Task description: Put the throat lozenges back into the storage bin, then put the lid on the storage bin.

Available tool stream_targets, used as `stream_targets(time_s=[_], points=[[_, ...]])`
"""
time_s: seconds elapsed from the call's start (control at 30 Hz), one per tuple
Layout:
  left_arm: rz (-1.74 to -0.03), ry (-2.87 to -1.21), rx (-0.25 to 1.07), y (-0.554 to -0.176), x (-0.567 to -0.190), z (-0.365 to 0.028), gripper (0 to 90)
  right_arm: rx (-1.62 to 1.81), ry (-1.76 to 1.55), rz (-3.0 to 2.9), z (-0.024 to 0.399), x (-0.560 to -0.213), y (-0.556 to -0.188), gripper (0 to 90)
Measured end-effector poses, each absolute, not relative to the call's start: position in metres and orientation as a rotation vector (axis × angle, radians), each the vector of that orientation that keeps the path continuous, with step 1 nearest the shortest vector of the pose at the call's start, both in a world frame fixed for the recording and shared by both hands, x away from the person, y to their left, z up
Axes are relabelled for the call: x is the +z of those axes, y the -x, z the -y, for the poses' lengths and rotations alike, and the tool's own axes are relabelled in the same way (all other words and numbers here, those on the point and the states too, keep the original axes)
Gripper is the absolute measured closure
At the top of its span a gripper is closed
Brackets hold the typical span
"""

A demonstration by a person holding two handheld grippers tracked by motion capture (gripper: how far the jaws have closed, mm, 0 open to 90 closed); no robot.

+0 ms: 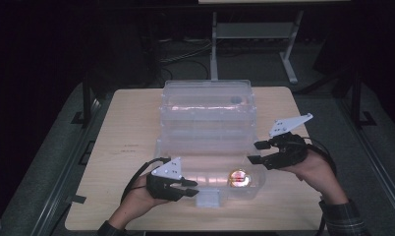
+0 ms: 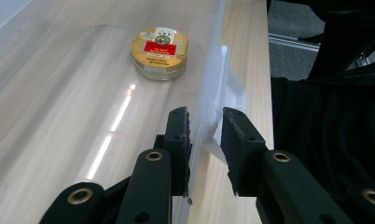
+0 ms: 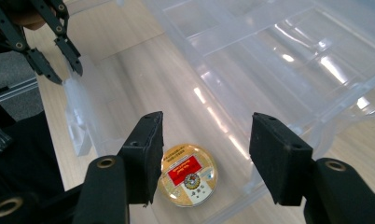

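Left gripper view: left claw seemingly astride box wall.

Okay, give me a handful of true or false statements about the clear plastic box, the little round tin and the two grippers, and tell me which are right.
1. The round gold tin lies inside the clear plastic box. True.
2. The right gripper is clamped on the tin. False: its jaws stand apart above the tin and do not touch it.
3. The left gripper has the box's front wall between its jaws. True.
4. The box's lid is closed. False: the lid stands open behind the tray.
5. The tin's top is plain blue. False: it is gold with a red label.
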State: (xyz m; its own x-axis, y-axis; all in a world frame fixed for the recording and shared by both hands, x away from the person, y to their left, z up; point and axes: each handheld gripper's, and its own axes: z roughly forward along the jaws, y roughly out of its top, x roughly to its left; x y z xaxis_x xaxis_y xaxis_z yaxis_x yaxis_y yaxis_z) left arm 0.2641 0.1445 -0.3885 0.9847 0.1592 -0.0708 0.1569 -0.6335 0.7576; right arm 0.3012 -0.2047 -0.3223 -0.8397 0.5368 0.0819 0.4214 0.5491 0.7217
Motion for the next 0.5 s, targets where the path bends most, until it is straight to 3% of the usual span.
stream_targets(time_s=[0.5], points=[[-0.218, -2.268, 0.004, -0.264, -0.388, -0.145, 71.8, 1.197, -0.784, -2.606, 0.206, -0.302, -0.315, 43.8]])
